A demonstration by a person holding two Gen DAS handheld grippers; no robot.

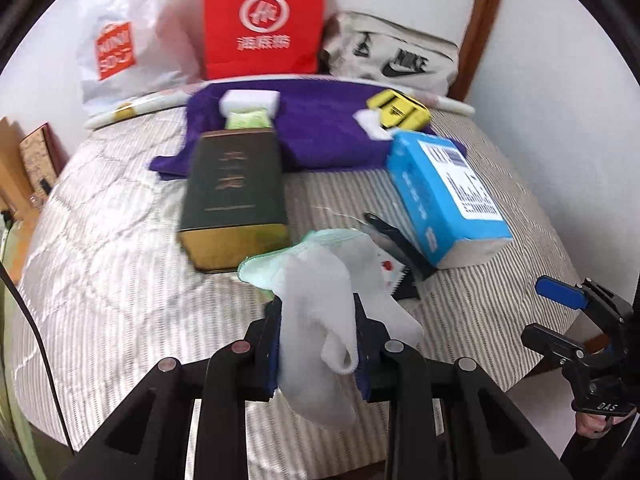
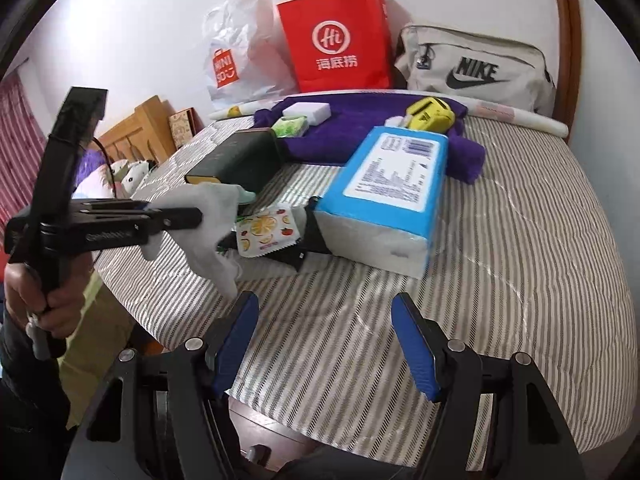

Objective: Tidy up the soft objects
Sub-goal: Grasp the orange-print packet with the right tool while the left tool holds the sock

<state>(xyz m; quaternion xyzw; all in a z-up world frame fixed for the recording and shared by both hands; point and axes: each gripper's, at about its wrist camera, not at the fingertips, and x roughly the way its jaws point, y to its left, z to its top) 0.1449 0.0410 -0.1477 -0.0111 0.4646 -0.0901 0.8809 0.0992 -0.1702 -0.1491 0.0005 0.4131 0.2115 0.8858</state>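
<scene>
My left gripper [image 1: 316, 332] is shut on a white sock with a pale green cuff [image 1: 320, 300] and holds it above the striped bed [image 1: 120, 240]; the sock droops over the fingers. In the right wrist view the same gripper [image 2: 192, 212] holds the sock [image 2: 200, 224] at the left. My right gripper [image 2: 326, 340] is open and empty over the bed's front edge; it shows at the right of the left wrist view [image 1: 568, 300]. A purple towel [image 1: 320, 120] lies at the back, with a white sponge [image 1: 250, 102] and a green tissue pack [image 1: 248, 120] on it.
A dark green box [image 1: 234, 196] and a blue tissue pack [image 1: 444, 192] lie mid-bed, with a fruit-print sachet [image 2: 266, 230] and a black object [image 1: 400, 248] between them. A yellow item [image 1: 400, 110] sits on the towel. Red bag [image 1: 264, 20], white bag [image 1: 128, 40], Nike bag [image 1: 392, 54] line the wall.
</scene>
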